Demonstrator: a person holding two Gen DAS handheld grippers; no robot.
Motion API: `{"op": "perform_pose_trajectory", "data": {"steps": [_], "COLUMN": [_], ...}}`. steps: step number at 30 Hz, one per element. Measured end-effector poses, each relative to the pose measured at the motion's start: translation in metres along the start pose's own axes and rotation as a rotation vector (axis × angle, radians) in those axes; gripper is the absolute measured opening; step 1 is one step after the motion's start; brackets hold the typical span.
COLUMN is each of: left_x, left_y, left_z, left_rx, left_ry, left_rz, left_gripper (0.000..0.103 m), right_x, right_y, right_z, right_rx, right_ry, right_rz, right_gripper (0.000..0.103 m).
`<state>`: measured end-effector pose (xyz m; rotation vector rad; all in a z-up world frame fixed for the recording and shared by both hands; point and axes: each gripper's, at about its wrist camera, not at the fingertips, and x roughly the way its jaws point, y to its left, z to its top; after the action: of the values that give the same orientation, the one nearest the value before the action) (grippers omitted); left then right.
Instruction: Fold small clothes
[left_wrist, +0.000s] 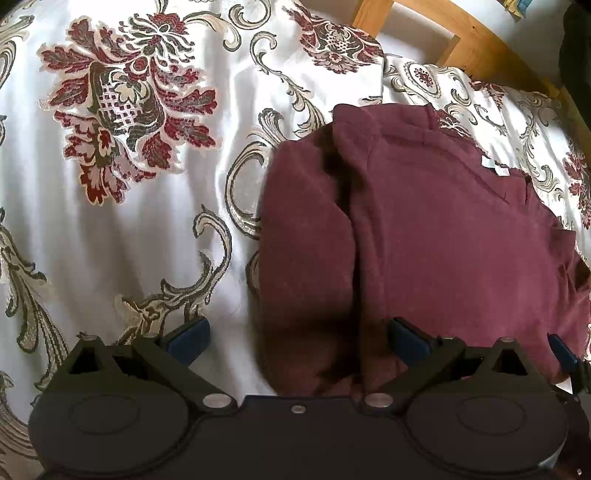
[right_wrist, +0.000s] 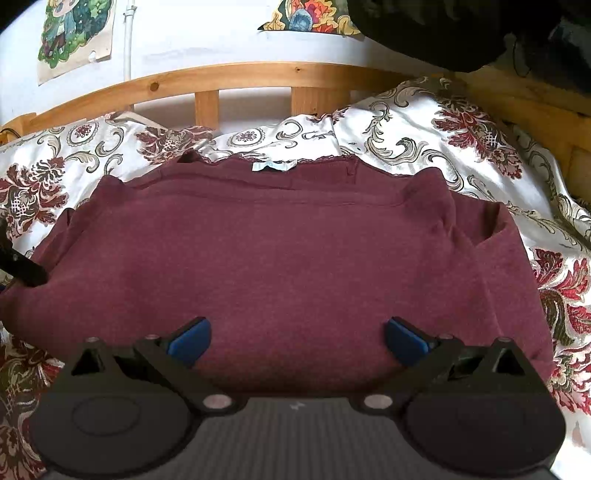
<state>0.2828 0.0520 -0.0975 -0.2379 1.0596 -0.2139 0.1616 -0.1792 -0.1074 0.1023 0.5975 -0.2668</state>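
A maroon garment (right_wrist: 280, 258) lies partly folded on a floral bedspread (right_wrist: 461, 122). A white label (right_wrist: 273, 166) shows at its far edge. In the left wrist view the garment (left_wrist: 424, 240) fills the right half, with one side folded inward along a vertical crease. My left gripper (left_wrist: 297, 338) is open and empty, low over the garment's near left edge. My right gripper (right_wrist: 297, 338) is open and empty above the garment's near edge. A black part of the left gripper (right_wrist: 22, 269) shows at the left of the right wrist view.
The bedspread (left_wrist: 129, 184) extends left of the garment. A wooden bed frame (right_wrist: 240, 77) runs along the far side, also in the left wrist view (left_wrist: 480, 40). Posters (right_wrist: 74, 33) hang on the wall. Dark cloth (right_wrist: 461, 29) hangs at top right.
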Motion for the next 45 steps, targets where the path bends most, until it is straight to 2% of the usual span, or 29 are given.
{"op": "perform_pose_trajectory", "data": {"steps": [18,27,30,32,34,38,40,41,43,45], "left_x": [0.001,0.012,0.01,0.01,0.009,0.007,0.003,0.002,0.0,-0.006], "left_y": [-0.001,-0.003,0.001,0.004,0.008,0.008,0.002,-0.001,-0.006,-0.009], "left_z": [0.0,0.003,0.003,0.004,0.005,0.005,0.004,0.004,0.004,0.006], "left_rx": [0.007,0.058,0.055,0.033,0.002,-0.023,0.006,0.018,0.038,0.033], "left_ry": [-0.001,-0.101,-0.124,-0.129,-0.136,-0.138,-0.145,-0.145,-0.147,-0.165], "left_rz": [0.004,-0.028,-0.094,-0.134,-0.15,-0.179,-0.181,-0.181,-0.176,-0.197], "left_gripper": [0.102,0.102,0.102,0.094,0.074,0.06,0.048,0.045,0.031,0.027], "right_x": [0.0,-0.001,-0.001,-0.001,-0.001,-0.002,-0.002,-0.002,-0.002,-0.002], "right_y": [0.0,-0.001,-0.001,-0.001,-0.001,-0.002,-0.002,-0.002,-0.003,-0.006], "right_z": [0.0,0.0,0.0,0.0,0.0,0.0,0.0,0.0,0.002,0.008], "right_rx": [-0.001,0.0,0.003,0.005,0.006,0.01,0.011,0.011,0.012,-0.007], "right_ry": [0.001,0.001,-0.001,-0.002,-0.003,-0.005,-0.005,-0.005,0.004,0.034], "right_rz": [0.001,0.003,0.005,0.006,0.006,0.01,0.011,0.012,0.022,0.046], "right_gripper": [0.102,0.102,0.102,0.102,0.102,0.102,0.102,0.102,0.102,0.102]}}
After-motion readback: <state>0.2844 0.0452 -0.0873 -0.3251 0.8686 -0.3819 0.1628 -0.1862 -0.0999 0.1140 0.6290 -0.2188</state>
